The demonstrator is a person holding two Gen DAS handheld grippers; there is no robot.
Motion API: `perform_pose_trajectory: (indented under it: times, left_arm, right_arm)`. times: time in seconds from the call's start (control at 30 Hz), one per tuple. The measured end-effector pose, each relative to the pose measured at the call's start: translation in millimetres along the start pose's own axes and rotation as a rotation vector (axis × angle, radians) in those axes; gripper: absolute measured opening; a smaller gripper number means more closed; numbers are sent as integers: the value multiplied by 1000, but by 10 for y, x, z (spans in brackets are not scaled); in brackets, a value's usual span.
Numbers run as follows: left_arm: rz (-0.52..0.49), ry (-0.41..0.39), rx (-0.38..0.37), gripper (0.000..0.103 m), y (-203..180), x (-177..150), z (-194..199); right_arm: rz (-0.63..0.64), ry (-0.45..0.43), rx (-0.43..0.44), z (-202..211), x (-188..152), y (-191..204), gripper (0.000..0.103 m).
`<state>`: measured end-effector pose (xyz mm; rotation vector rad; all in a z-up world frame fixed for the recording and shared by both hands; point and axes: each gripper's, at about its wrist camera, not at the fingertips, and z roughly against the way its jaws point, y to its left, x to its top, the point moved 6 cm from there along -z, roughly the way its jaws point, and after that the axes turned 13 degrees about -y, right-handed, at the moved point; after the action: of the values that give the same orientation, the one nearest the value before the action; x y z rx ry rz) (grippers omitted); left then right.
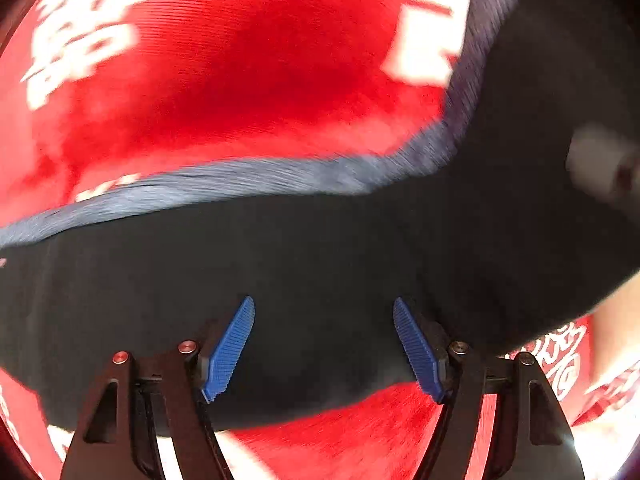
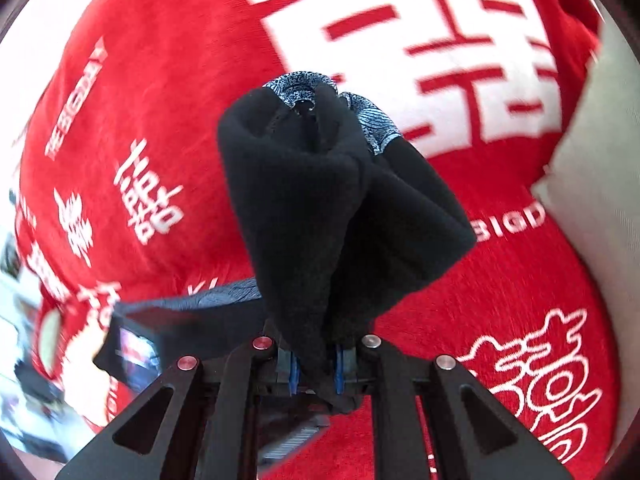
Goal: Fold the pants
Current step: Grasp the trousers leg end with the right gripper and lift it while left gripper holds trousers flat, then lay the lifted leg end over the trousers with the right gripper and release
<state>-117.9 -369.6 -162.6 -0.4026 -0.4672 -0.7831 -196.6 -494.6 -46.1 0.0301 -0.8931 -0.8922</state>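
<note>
The black pants hang bunched from the right gripper, whose blue pads pinch a gathered fold above the red blanket (white lettering all over it). The left gripper is spread wide with nothing between its fingers, poised over a flat stretch of black cloth edged by a grey band. Judging by the bunching, folding is at an early stage: no neat fold shows, and smoothing and stacking remain.

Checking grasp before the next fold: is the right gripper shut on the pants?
Shut on them. The right gripper has its blue pads pressed against black pants fabric, which bunches up from between them.
</note>
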Motion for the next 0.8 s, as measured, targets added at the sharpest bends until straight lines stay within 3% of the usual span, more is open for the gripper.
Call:
perform_pose_trajectory:
  times: [0.17, 0.27, 0.53, 0.63, 0.67, 0.7, 0.8]
  left_arm:
    - [62, -2, 82, 75, 925, 121, 399]
    - [70, 1, 170, 75, 1410, 156, 473]
    - [166, 34, 273, 75, 2351, 1, 498]
    - [196, 58, 271, 75, 2524, -105, 500]
    - [203, 61, 269, 75, 2551, -139, 522]
    - [205, 65, 267, 75, 2565, -195, 418]
    - [198, 84, 261, 77, 2552, -214, 433]
  right_arm:
    - [175, 23, -68, -151, -150, 508, 13]
    - [288, 48, -112, -347, -328, 842, 14]
    - [625, 164, -266, -1032, -1308, 1639, 21]
    - [786, 146, -357, -1074, -1592, 1764, 33]
    - [810, 146, -358, -1068, -1625, 1801, 44]
    - [820, 150, -339, -1029, -1668, 1846, 50]
    - [768, 170, -270, -838, -1668, 1903, 54]
